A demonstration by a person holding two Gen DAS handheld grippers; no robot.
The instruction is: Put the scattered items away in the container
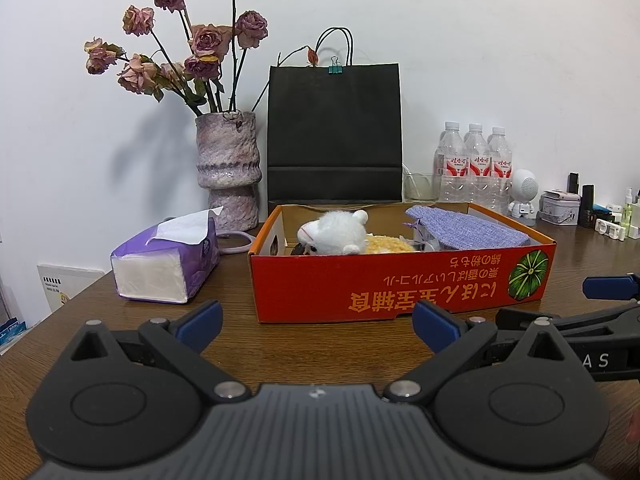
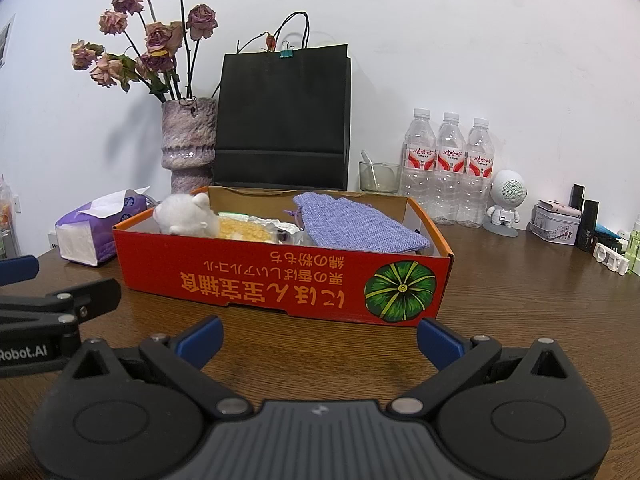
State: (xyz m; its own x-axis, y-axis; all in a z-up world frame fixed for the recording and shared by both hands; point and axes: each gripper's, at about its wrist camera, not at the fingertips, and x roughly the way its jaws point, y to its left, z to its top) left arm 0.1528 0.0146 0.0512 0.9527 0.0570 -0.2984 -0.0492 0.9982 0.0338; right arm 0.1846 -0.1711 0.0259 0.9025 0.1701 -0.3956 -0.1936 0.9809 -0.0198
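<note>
Red cardboard box (image 1: pixel 400 280) sits mid-desk (image 1: pixel 320 352), toward the back edge. Inside it: white plush toy (image 1: pixel 336 234) at the left end, yellow item (image 1: pixel 390 245) beside it, purple woven pouch (image 1: pixel 468 226) at the right end. Left gripper (image 1: pixel 318 326) released, jaws wide apart, holding nothing, near the front edge of the desk before the box. Right gripper (image 2: pixel 320 338) likewise spread and empty, also before the box. Tissue pack (image 1: pixel 168 262) left of the box. Vase of dried roses (image 1: pixel 228 168), black paper bag (image 1: pixel 334 132), three water bottles (image 1: pixel 474 164) along the back edge.
</note>
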